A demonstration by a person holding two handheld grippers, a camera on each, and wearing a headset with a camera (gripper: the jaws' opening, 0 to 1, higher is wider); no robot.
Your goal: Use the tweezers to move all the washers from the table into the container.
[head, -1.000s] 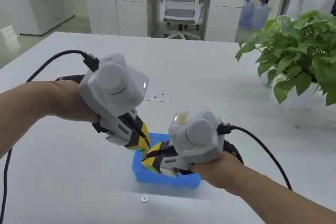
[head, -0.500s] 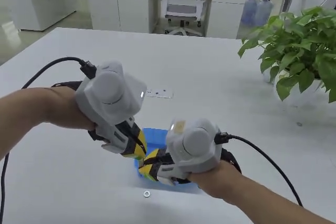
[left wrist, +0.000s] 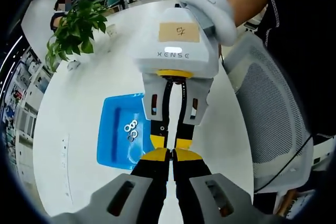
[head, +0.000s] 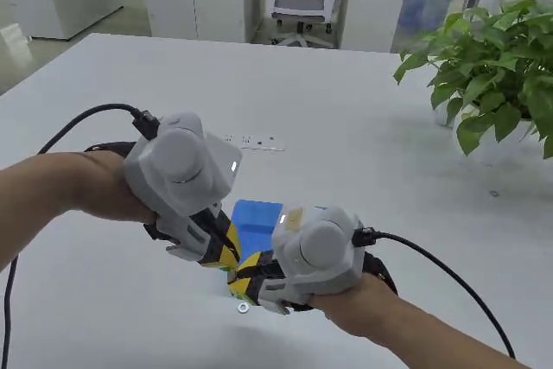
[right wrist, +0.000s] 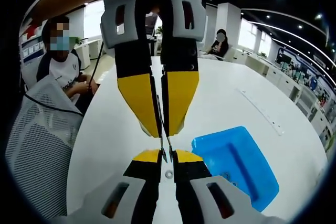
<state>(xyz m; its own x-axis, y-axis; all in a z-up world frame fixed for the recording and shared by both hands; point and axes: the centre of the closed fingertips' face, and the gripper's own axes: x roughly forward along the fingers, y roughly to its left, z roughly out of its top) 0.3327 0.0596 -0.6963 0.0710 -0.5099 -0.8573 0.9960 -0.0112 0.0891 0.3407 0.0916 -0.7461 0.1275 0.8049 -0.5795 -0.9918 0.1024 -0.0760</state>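
The thin metal tweezers (right wrist: 161, 129) run between the two grippers, which meet tip to tip. My left gripper (head: 225, 250) has its yellow jaws closed along the tweezers' upper part. My right gripper (head: 244, 276) pinches them near the tips, just above the table. One loose washer (head: 243, 307) lies on the white table right under the jaws and appears as the washer (right wrist: 168, 173) in the right gripper view. The blue container (head: 257, 216) stands just behind the grippers. The left gripper view shows the container (left wrist: 113, 140) holding several washers (left wrist: 130, 129).
A potted green plant (head: 492, 75) stands at the table's far right. A small socket plate (head: 252, 141) sits in the tabletop beyond the container. Cables trail from both grippers. A mesh office chair (right wrist: 37, 145) is beside the table, and people sit in the background.
Both grippers have come back toward me off the blue container, and their tips now hang over the loose washer. The container shows more fully behind them. The head camera has tilted a little.
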